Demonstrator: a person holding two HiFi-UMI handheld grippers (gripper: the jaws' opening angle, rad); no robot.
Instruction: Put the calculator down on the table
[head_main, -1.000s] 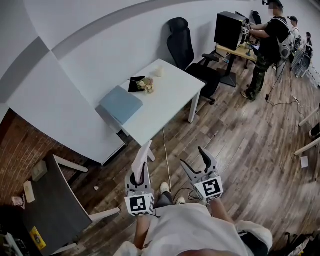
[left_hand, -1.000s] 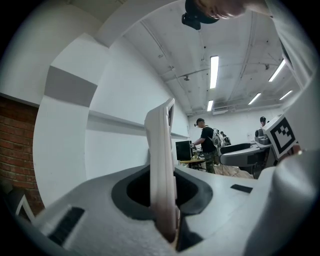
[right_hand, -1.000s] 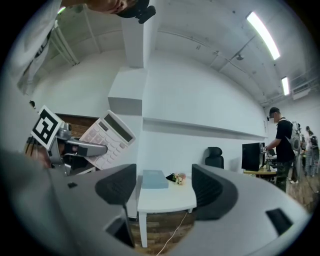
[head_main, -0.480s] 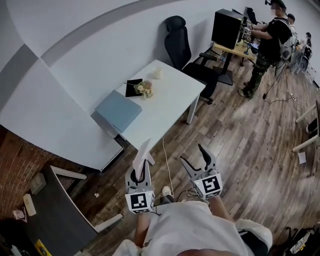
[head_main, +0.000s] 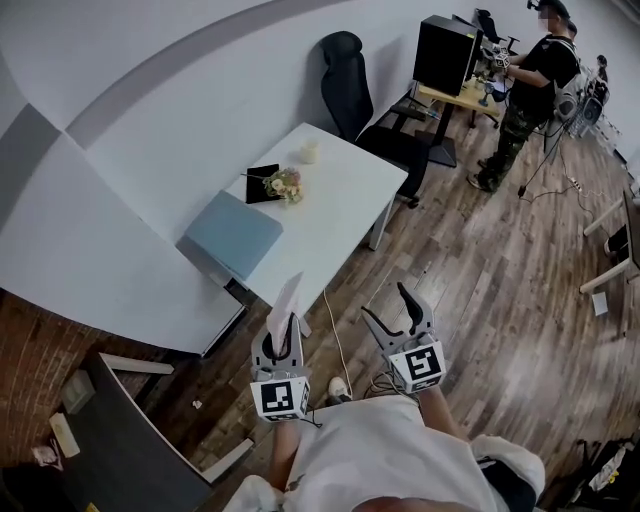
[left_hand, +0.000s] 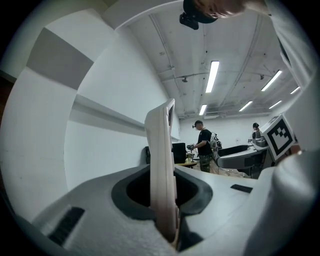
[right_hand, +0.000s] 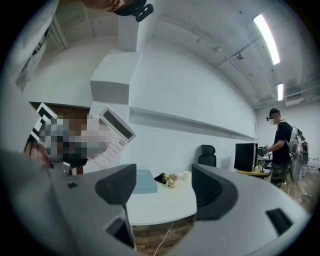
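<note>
Grey left gripper (head_main: 287, 332), grey right gripper (head_main: 388, 303), white shirt (head_main: 385, 455)

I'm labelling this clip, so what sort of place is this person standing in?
Probably an office or lab workspace: a white table, a black office chair against the wall, and a desk farther back where another person stands working.
</note>
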